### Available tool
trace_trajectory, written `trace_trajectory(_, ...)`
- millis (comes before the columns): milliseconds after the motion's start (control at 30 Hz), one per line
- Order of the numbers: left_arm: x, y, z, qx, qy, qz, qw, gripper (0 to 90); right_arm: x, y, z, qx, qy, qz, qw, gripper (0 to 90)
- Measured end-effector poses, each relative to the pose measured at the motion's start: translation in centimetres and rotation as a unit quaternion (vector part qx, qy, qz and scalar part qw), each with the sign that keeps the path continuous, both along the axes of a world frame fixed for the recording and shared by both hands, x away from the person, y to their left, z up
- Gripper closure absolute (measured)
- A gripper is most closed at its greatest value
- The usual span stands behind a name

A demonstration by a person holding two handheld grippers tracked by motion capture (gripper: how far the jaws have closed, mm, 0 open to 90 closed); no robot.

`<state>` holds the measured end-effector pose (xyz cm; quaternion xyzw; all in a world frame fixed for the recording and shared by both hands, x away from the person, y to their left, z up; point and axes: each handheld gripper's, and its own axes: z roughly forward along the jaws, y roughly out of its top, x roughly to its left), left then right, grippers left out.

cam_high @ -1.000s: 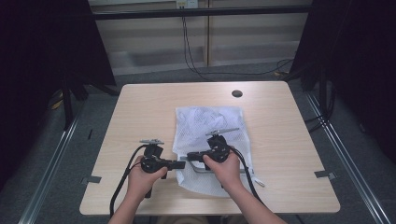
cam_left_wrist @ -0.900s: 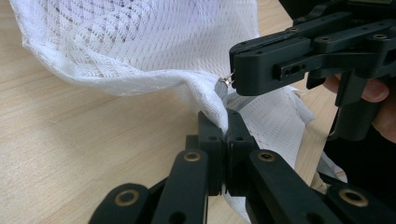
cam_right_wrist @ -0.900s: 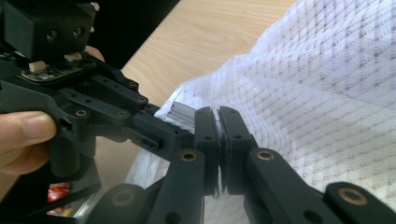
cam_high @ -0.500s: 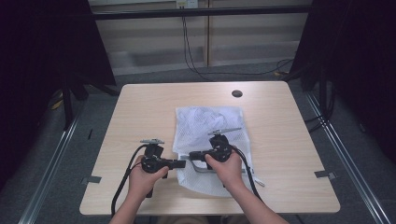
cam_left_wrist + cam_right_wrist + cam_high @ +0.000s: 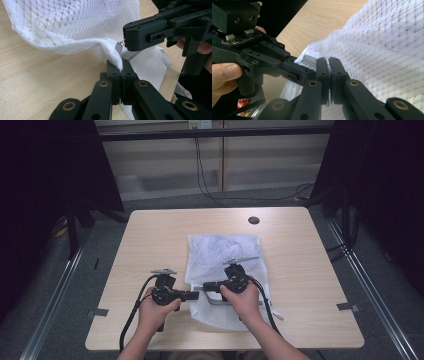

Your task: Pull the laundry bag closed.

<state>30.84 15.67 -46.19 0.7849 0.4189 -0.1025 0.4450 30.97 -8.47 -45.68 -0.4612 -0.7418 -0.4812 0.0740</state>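
The mesh bag's (image 5: 225,255) near-left edge is pinched by both closed grippers, left gripper (image 5: 196,294) and right gripper (image 5: 205,287) tip-to-tip, with its length running toward twelve o'clock.

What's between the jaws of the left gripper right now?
A fold of the white mesh bag, pinched at its edge by the left gripper; the left gripper view shows it, with the right gripper on the zipper pull alongside.
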Motion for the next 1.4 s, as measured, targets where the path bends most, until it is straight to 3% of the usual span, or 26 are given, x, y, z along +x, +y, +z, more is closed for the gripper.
trace_trajectory(133, 0.0, 0.2, 0.1, -0.002, 0.0, 0.004, 1.0, 88.6, 0.0, -0.1, 0.0, -0.012, -0.006, -0.005, 0.9999, 87.6)
trace_trajectory(233, 0.0, 0.2, 0.1, -0.003, 0.001, 0.002, 1.0, 88.5, 0.1, -0.5, -0.2, -0.003, -0.002, -0.005, 1.0, 87.6)
trace_trajectory(600, 0.0, 0.3, 0.2, 0.0, -0.001, 0.004, 1.0, 88.6, 0.0, -0.5, -0.2, -0.014, -0.012, -0.002, 0.9998, 87.5)
trace_trajectory(1400, 0.0, 0.6, 0.1, 0.001, 0.001, 0.002, 1.0, 88.5, -0.1, -2.0, -0.5, -0.017, -0.003, -0.011, 0.9998, 87.5)
